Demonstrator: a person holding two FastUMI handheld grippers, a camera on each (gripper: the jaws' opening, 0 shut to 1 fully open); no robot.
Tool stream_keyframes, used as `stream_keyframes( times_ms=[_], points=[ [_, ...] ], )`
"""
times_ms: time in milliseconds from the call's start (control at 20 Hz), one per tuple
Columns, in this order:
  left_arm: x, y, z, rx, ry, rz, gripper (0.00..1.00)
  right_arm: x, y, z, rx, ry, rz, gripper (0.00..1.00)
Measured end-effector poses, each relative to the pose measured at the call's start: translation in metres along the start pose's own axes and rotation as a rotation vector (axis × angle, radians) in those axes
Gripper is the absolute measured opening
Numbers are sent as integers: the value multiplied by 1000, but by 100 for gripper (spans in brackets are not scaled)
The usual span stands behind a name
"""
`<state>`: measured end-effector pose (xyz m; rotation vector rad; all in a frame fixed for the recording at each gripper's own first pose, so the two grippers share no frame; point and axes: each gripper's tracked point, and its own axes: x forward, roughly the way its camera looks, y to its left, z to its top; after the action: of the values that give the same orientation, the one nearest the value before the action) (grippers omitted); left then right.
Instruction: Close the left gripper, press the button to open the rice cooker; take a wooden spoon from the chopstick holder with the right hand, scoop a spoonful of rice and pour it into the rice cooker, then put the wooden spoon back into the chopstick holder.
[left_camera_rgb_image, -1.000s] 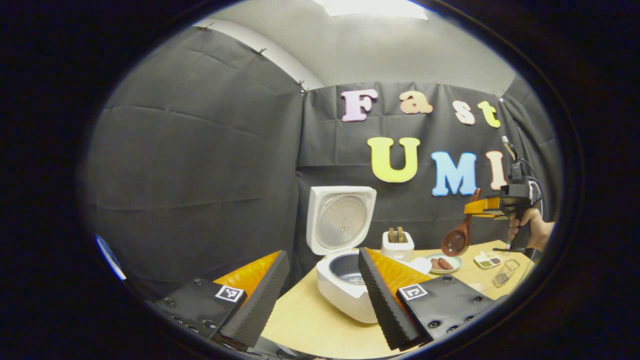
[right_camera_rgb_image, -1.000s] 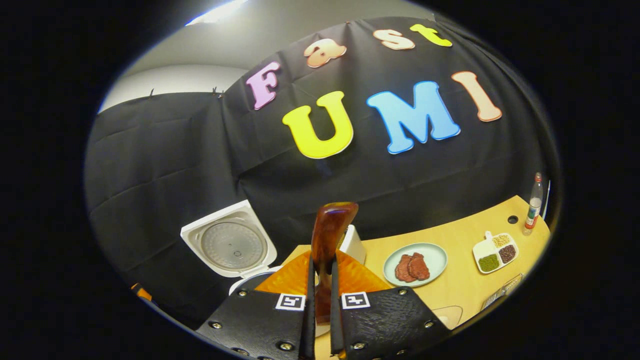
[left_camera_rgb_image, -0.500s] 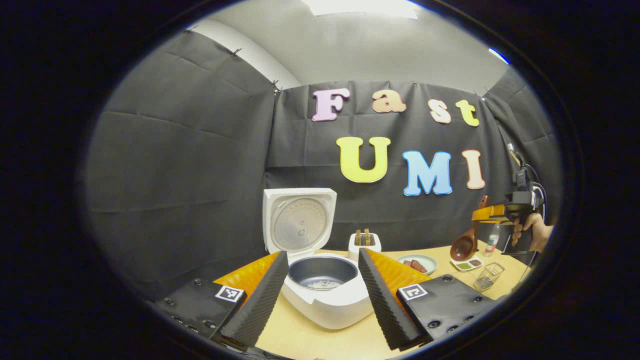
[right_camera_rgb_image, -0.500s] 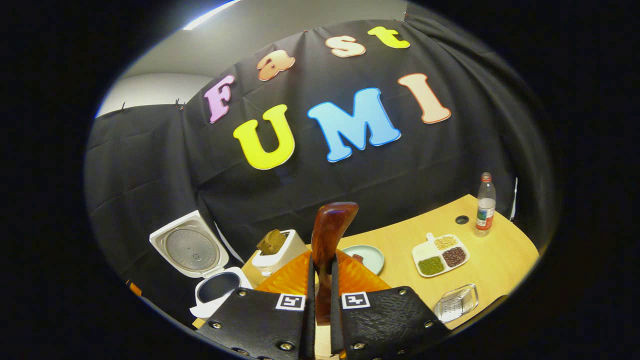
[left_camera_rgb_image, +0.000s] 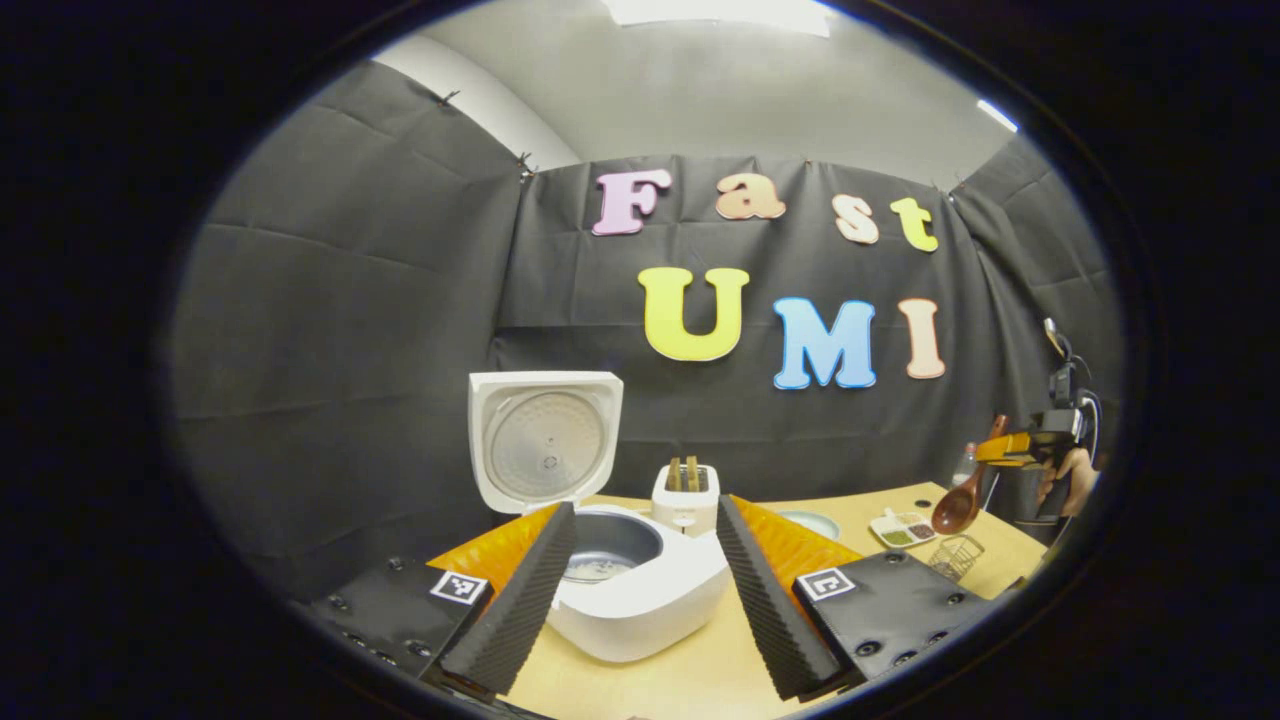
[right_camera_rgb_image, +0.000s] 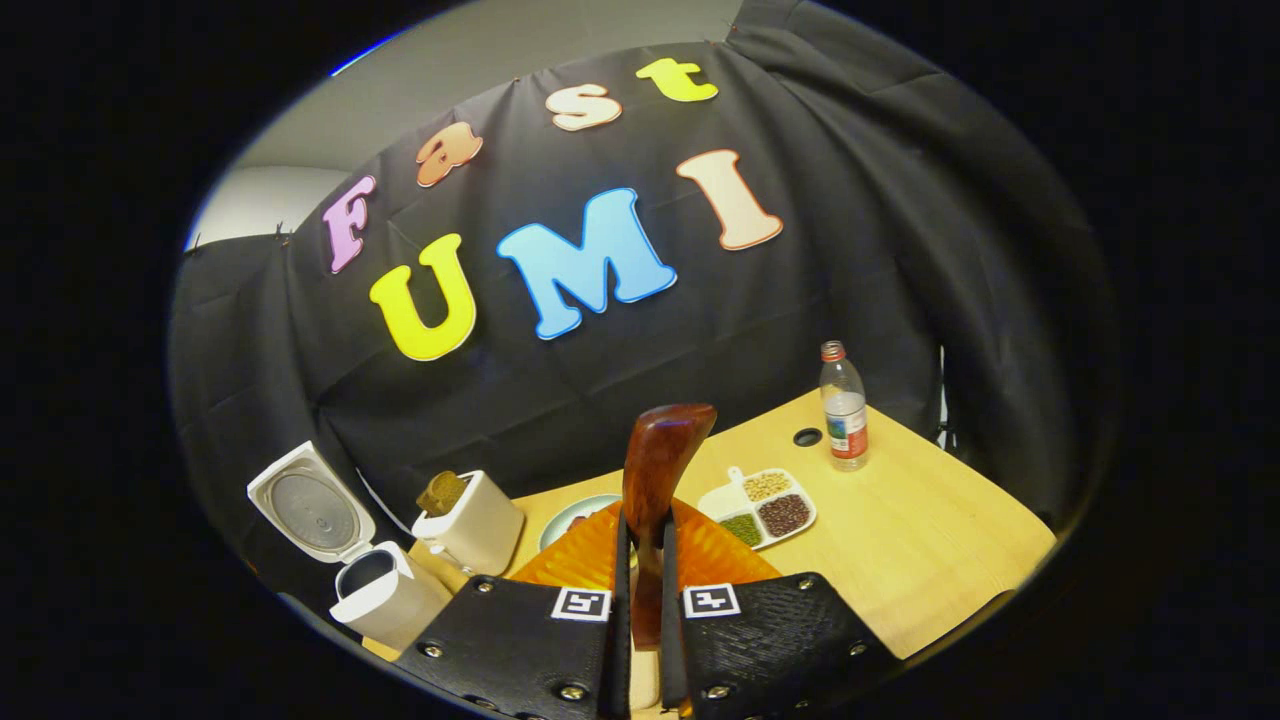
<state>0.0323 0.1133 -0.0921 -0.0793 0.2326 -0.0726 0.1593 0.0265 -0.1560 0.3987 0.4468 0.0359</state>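
Wooden and glossy brown, the spoon (right_camera_rgb_image: 655, 470) stands upright between the fingers of the right gripper (right_camera_rgb_image: 641, 610), which are pressed in on its handle from both sides with almost no gap between them. In the left gripper view the same spoon (left_camera_rgb_image: 958, 508) hangs bowl-down at the far right, above the table's right end near a wire basket (left_camera_rgb_image: 953, 556), with the right gripper (left_camera_rgb_image: 1010, 449) and the hand (left_camera_rgb_image: 1072, 476) holding it just behind. The left gripper (left_camera_rgb_image: 640, 590) has its fingers spread wide apart and holds nothing; between them sits the white rice cooker (left_camera_rgb_image: 640, 598), its lid (left_camera_rgb_image: 544, 437) swung fully up and the dark inner pot (left_camera_rgb_image: 606, 542) exposed with a little something pale at the bottom. Just behind the cooker and to its right stands the white chopstick holder (left_camera_rgb_image: 684, 498) with wooden pieces poking from its top. Further right on the light wooden table (left_camera_rgb_image: 690, 680) lie a pale plate (left_camera_rgb_image: 812, 522) and a small divided dish of grains (left_camera_rgb_image: 902, 528). In the right gripper view the open cooker (right_camera_rgb_image: 385, 600) sits low at the left, the chopstick holder (right_camera_rgb_image: 470, 525) beside it, the divided dish (right_camera_rgb_image: 762, 508) right of the spoon, and a clear bottle (right_camera_rgb_image: 844, 408) farther right, next to a round hole in the table (right_camera_rgb_image: 930, 540).
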Motion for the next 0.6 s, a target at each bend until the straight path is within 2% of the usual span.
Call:
stream_keyframes(
  times_ms=[250, 600],
  points=[
    [2, -17, 5, 6, -7, -8, 96, 1, -52, -21, -53, 30, -109, 12],
    [-6, -23, 10, 35, -15, 9, 96, 14, -74, -63, -24, 124, -128, 12]
  ],
)
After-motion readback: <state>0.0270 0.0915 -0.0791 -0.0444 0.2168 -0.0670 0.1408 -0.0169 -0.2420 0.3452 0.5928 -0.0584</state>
